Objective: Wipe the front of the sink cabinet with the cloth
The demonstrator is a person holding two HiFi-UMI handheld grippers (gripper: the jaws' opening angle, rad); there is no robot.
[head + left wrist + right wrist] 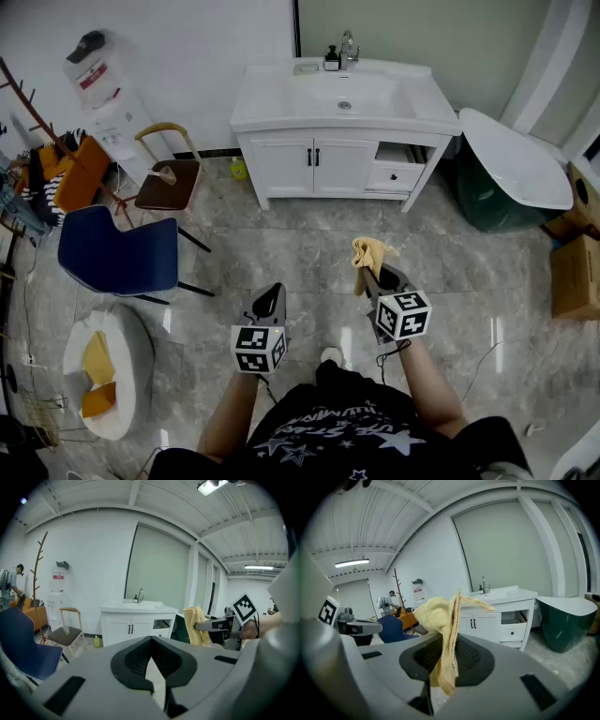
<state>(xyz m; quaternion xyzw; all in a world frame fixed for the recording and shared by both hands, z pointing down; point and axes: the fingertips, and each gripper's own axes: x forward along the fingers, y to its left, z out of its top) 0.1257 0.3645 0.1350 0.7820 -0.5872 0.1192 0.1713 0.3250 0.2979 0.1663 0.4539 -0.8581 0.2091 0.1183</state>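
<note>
The white sink cabinet (314, 167) stands against the far wall, two doors at left and a drawer at right; it also shows in the left gripper view (133, 629) and the right gripper view (497, 620). My right gripper (375, 274) is shut on a yellow cloth (367, 257), which sticks up from its jaws (445, 634) and hangs beside them (196, 625). My left gripper (270, 302) is shut with nothing in it, level with the right one. Both hang over the tiled floor, well short of the cabinet.
A blue chair (120, 255) and a wooden chair (169, 178) stand at left, with a water dispenser (105, 103) behind. A green-and-white bathtub (511, 173) sits right of the cabinet, cardboard boxes (574, 272) beyond. A small yellow bottle (239, 169) stands by the cabinet's left foot.
</note>
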